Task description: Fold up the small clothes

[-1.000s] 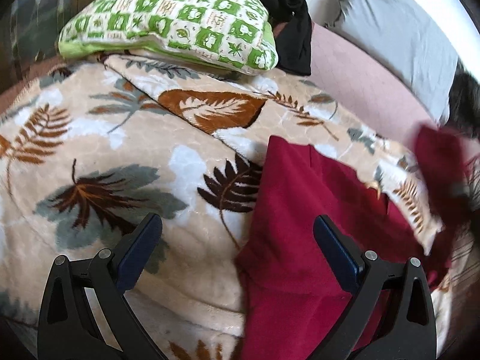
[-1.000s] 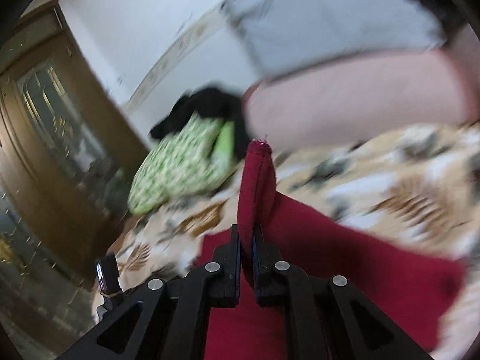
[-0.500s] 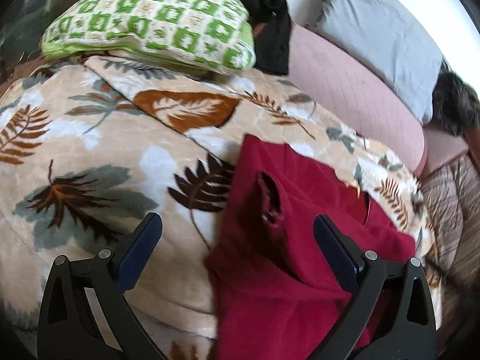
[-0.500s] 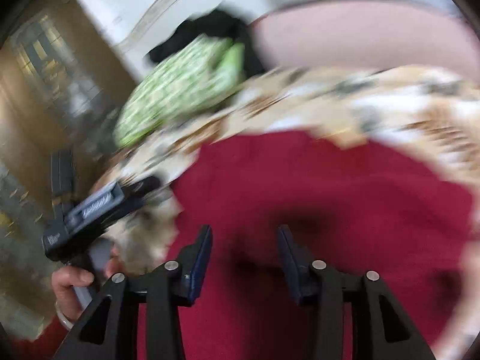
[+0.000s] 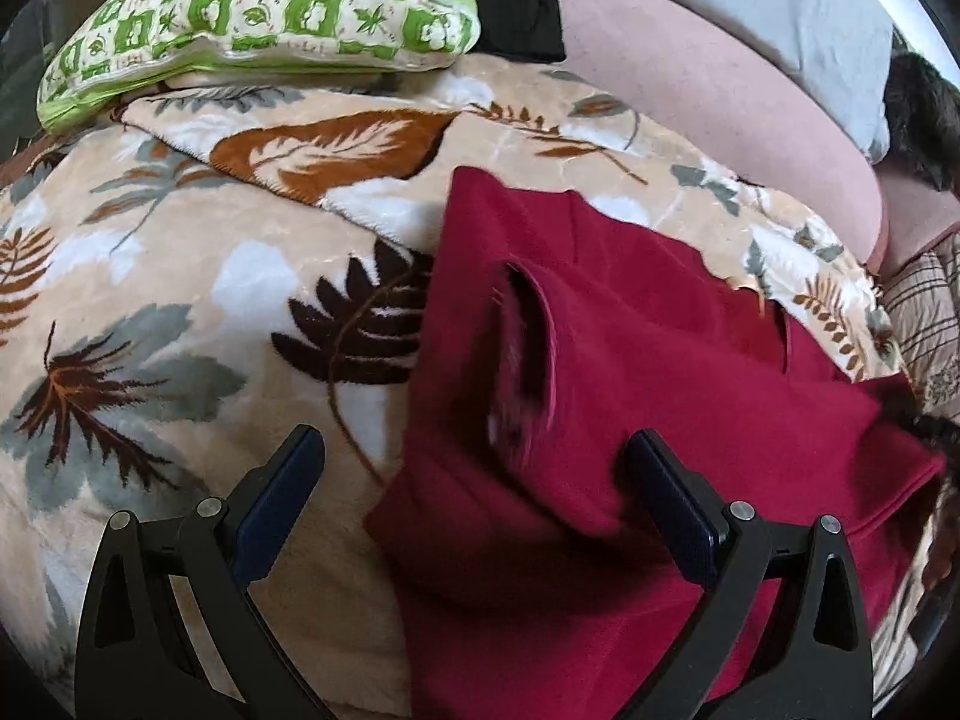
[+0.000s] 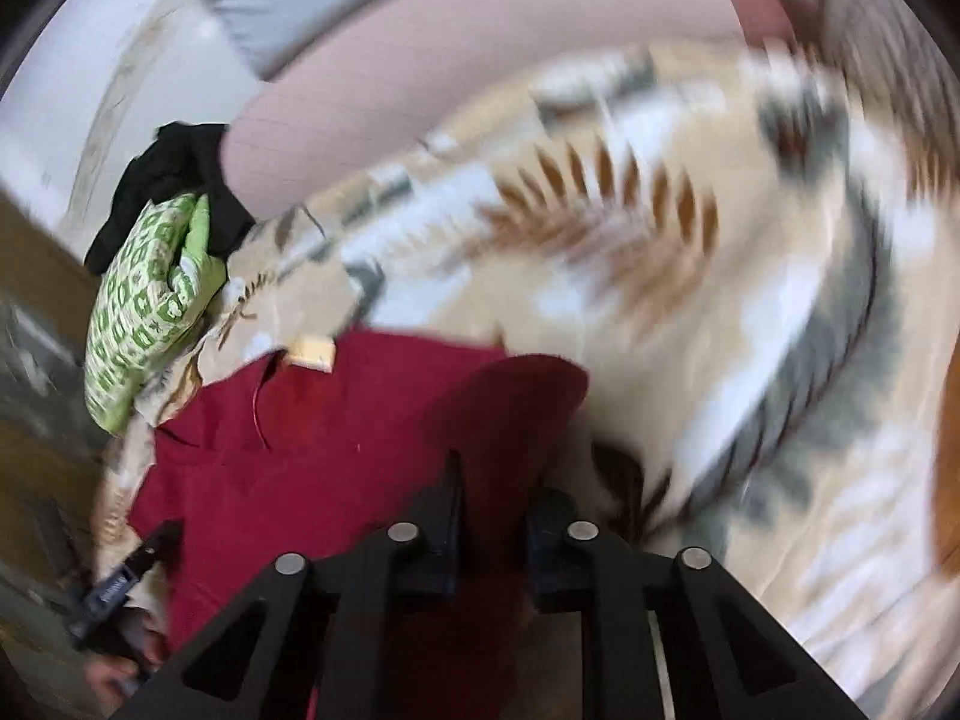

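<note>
Two grippers working: right gripper (image 6: 489, 525) is narrowing around red garment (image 5: 630, 396) fold, left gripper (image 5: 474, 498) is hovering wide over its left edge.

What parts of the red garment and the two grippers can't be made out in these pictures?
- Red garment, left wrist view: its near edge is cut off by the frame and the left gripper.
- Right gripper, right wrist view: red cloth lies between the fingers; motion blur hides whether they pinch it.
- Pale tag on the garment, right wrist view: too blurred to read.
</note>
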Motion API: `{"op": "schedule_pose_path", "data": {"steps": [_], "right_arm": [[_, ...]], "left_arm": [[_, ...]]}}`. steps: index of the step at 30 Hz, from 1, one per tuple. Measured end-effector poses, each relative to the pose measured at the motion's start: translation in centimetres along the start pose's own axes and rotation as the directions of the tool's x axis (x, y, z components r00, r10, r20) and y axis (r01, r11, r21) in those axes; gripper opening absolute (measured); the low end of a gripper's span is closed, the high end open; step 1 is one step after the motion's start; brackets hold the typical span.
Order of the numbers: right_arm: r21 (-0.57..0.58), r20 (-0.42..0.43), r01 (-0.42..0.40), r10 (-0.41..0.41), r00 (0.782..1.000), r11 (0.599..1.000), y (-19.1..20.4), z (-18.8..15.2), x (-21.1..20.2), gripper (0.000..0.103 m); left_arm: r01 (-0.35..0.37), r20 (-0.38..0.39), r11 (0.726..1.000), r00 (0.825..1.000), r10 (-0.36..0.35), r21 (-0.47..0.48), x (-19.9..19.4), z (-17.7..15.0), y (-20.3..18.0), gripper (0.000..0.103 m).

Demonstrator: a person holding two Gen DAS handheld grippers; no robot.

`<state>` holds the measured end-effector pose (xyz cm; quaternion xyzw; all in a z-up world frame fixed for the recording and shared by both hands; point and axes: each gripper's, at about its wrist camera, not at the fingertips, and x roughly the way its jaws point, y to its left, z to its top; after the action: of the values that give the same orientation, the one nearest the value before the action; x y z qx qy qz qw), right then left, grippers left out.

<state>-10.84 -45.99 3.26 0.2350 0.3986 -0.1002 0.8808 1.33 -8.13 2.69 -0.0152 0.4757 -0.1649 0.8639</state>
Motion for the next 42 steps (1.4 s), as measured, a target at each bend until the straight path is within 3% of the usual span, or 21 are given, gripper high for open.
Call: {"op": "schedule_pose_path", "data": {"steps": [2, 5, 7, 9, 10, 12, 15, 18, 19, 20, 22, 24, 29, 31, 34, 38, 42], "right_arm": [[-0.076, 0.034, 0.119, -0.117, 0.993, 0.99, 0.4, 0.6, 0.4, 0.012], [-0.122, -0.067, 0.182, -0.191, 0.979, 0.976, 0.0, -0.3, 3.0, 0.013], [-0.072, -0.035, 0.166, -0.169, 0.985, 0.983, -0.7, -0.3, 0.6, 0.022], [-0.041, 0.006, 0.144, -0.144, 0.99, 0.989, -0.5, -0.2, -1.7, 0.024], [-0.052, 0.028, 0.095, -0.093, 0.995, 0.994, 0.1, -0.2, -3.1, 0.025], [-0.134, 0.011, 0.02, -0.019, 1.0, 0.991, 2.4, -0.4, -4.1, 0.025], [-0.286, -0.063, -0.013, -0.005, 0.998, 0.958, 5.3, -2.2, -3.4, 0.024], [-0.43, -0.112, 0.146, -0.213, 0.971, 0.891, 4.8, -5.8, -1.6, 0.024], [-0.43, -0.132, 0.178, -0.257, 0.957, 0.885, 3.7, -6.8, -1.2, 0.025], [-0.388, -0.14, 0.173, -0.244, 0.96, 0.905, 2.1, -7.3, -1.4, 0.024], [-0.257, -0.157, 0.106, -0.15, 0.976, 0.961, 0.1, -7.0, -2.8, 0.025], [-0.198, -0.138, 0.096, -0.124, 0.983, 0.975, -0.7, -6.4, -4.3, 0.025], [-0.149, 0.006, 0.098, -0.098, 0.995, 0.984, 0.1, -4.6, -6.4, 0.031], [-0.146, 0.002, 0.076, -0.076, 0.997, 0.986, 1.0, -4.1, -5.7, 0.031], [-0.169, -0.007, 0.064, -0.066, 0.998, 0.984, 2.2, -3.5, -2.9, 0.031], [-0.164, -0.045, 0.19, -0.199, 0.979, 0.968, 1.2, -3.2, 1.6, 0.031], [-0.14, -0.056, 0.159, -0.168, 0.984, 0.977, 1.3, -2.9, -0.8, 0.031]], "left_arm": [[-0.007, -0.011, 1.0, 1.0, 0.007, 0.011, 0.3, -0.3, -0.1, 0.101], [-0.019, -0.018, 1.0, 1.0, 0.019, 0.01, 0.4, -0.4, 0.0, 0.101], [-0.027, -0.017, 1.0, 0.999, 0.027, 0.003, 0.3, -0.4, 0.1, 0.101], [-0.032, -0.019, 1.0, 0.999, 0.032, 0.0, 0.3, -0.5, 0.2, 0.101], [-0.034, -0.018, 0.999, 0.999, 0.034, 0.0, 0.3, -0.5, 0.2, 0.101], [-0.045, -0.012, 0.999, 0.999, 0.045, 0.01, 0.2, -0.6, 0.0, 0.101], [-0.056, -0.007, 0.998, 0.998, 0.056, 0.019, 0.1, -0.6, 0.0, 0.101], [-0.05, -0.016, 0.999, 0.999, 0.05, 0.014, 0.2, -0.6, 0.1, 0.101], [-0.046, -0.018, 0.999, 0.999, 0.046, 0.011, 0.2, -0.6, 0.2, 0.101], [-0.045, -0.02, 0.999, 0.999, 0.045, 0.01, 0.2, -0.6, 0.2, 0.101], [-0.048, -0.022, 0.999, 0.999, 0.049, 0.01, -0.1, -0.5, 0.3, 0.101], [-0.052, -0.005, 0.999, 0.999, 0.052, -0.005, -1.0, -0.3, 0.7, 0.101], [-0.026, 0.074, 0.996, 0.997, 0.033, -0.086, -2.6, 0.6, 2.1, 0.101], [-0.028, 0.046, 0.994, 0.998, 0.033, -0.102, -1.7, 0.8, 2.5, 0.101], [-0.107, -0.003, 0.99, 0.994, 0.107, -0.088, -0.3, 0.6, 2.7, 0.101], [-0.107, -0.015, 0.99, 0.994, 0.106, -0.093, 0.0, 0.4, 2.8, 0.101], [-0.106, -0.017, 0.991, 0.994, 0.105, -0.078, -0.4, 0.2, 2.6, 0.101]]}}
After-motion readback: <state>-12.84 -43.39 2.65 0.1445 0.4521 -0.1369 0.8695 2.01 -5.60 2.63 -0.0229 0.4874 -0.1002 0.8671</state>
